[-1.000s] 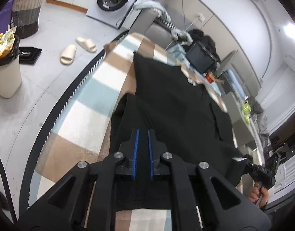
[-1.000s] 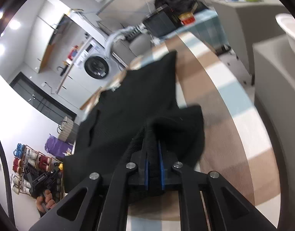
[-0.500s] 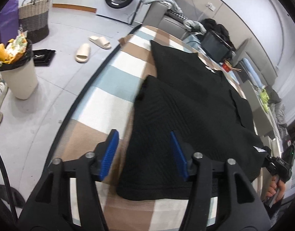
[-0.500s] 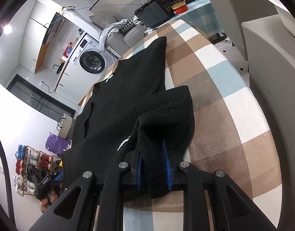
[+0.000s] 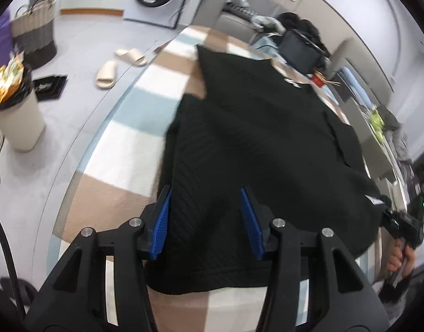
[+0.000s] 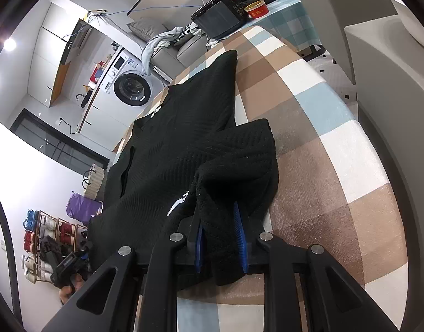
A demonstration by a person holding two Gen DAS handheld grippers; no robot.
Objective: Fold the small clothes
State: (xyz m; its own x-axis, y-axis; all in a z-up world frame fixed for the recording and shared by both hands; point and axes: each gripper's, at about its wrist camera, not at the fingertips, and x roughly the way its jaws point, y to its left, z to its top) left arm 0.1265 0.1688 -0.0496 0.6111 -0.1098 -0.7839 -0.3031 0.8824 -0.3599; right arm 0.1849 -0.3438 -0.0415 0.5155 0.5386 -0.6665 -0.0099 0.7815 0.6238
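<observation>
A black knit garment [image 5: 256, 144] lies spread along the checked worktop [image 5: 145, 116], its near end folded over. The left tongs [image 5: 205, 221], which have just been closing a little, hover apart above the fold at 6 o'clock. The right tongs [image 6: 220, 238] are clamped on a bunched corner at 6 o'clock.

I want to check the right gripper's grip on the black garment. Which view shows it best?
The right wrist view: the right gripper has a bunched fold of the black garment between its pads. The left wrist view shows it only small, at the garment's far edge.
</observation>
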